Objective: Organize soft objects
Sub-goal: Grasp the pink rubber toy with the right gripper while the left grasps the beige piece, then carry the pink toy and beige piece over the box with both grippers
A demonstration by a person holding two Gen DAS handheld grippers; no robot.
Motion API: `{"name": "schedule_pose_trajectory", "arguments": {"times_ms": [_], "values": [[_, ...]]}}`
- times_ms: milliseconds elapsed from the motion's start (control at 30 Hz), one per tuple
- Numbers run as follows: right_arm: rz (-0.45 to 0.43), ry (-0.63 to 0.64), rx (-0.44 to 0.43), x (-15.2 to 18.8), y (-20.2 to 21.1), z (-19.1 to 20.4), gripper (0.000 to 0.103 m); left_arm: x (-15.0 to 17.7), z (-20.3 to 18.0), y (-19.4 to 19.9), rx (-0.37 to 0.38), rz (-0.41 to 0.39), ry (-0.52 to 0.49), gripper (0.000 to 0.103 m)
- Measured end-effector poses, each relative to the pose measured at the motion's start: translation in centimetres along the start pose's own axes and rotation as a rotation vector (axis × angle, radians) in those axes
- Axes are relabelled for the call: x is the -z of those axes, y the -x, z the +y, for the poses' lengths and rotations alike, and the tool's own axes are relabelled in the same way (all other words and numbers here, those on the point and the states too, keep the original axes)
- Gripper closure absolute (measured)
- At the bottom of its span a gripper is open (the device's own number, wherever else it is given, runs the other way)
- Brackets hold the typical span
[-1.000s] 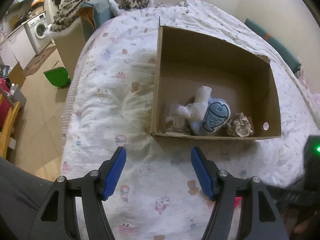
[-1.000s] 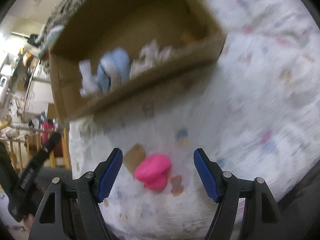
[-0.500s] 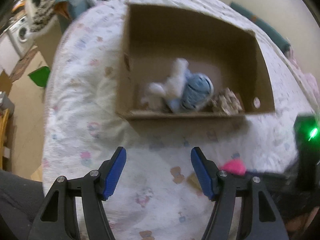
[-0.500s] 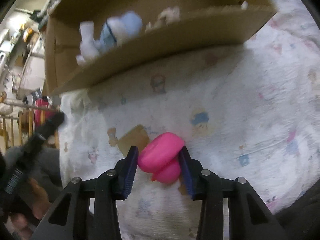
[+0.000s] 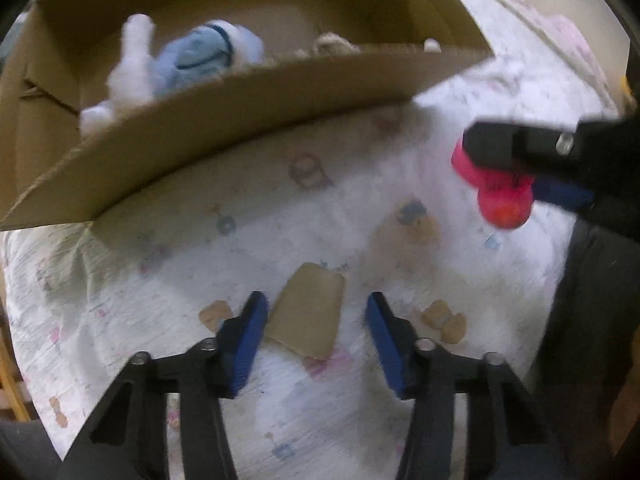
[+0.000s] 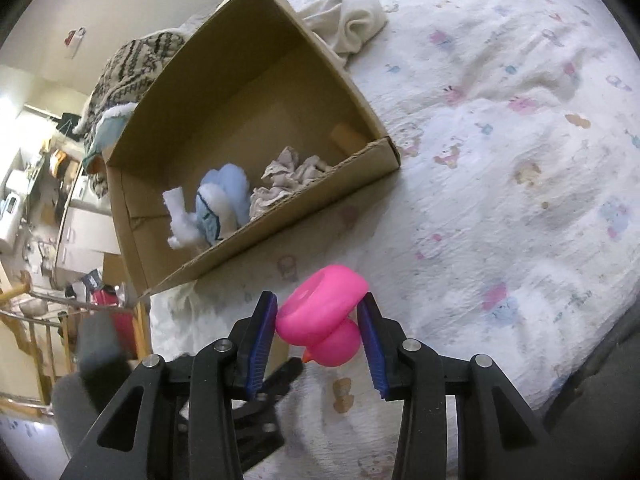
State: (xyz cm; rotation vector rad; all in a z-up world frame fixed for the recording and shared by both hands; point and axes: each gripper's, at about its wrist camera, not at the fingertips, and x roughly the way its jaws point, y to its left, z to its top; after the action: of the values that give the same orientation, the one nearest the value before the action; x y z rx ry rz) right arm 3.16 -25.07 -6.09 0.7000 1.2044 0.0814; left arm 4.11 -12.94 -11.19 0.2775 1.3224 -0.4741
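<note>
My right gripper is shut on a pink rubber duck, held just above the bed sheet in front of the cardboard box. The left wrist view shows that duck at the right. A flat tan piece lies on the sheet between the blue pads of my left gripper. Its jaws are closing, with a gap still showing on the right side. Inside the box lie a blue and white plush and a crumpled beige cloth.
A printed white sheet covers the bed. A bunched white towel lies behind the box, and a patterned blanket is heaped past it. The bed's edge drops to the room floor on the left. Dark clothing fills the right side.
My left gripper came down close to the sheet over the tan piece and its jaws narrowed. My right gripper shut on the pink duck and raised it off the sheet.
</note>
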Motion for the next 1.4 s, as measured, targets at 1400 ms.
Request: {"name": "schedule_pose_trajectory", "arguments": {"times_ms": [1400], "values": [[-0.025,0.193,0.010,0.6,1.2,3.1,0.059,4.0,10.8,9.7,-0.175,-0.241,0.415,0.092]]}}
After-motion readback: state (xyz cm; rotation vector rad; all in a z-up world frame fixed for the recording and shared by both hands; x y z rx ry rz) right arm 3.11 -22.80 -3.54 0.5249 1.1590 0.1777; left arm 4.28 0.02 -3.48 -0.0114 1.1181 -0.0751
